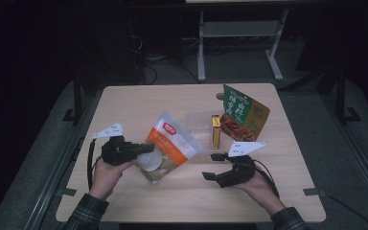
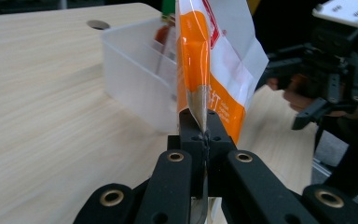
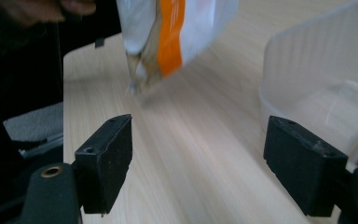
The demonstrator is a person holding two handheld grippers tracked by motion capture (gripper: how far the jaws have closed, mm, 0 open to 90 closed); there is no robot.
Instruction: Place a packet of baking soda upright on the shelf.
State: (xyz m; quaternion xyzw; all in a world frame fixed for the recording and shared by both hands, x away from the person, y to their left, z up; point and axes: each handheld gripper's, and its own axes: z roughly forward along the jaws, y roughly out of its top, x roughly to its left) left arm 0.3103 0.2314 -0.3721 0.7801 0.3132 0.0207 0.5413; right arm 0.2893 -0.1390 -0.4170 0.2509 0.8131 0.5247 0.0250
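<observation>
Orange-and-white plastic snack pouch (image 1: 168, 147): clamped at its edge in left gripper (image 1: 146, 148), lifted off tabletop (image 1: 139, 103), not yet in translucent plastic bin (image 1: 199, 125); right gripper (image 1: 211, 166) open, empty.

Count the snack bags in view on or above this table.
2. The orange-and-white bag is clamped in the left gripper, left of the clear plastic bin. The green bag stands at that bin's right. More may be hidden behind it.
</observation>
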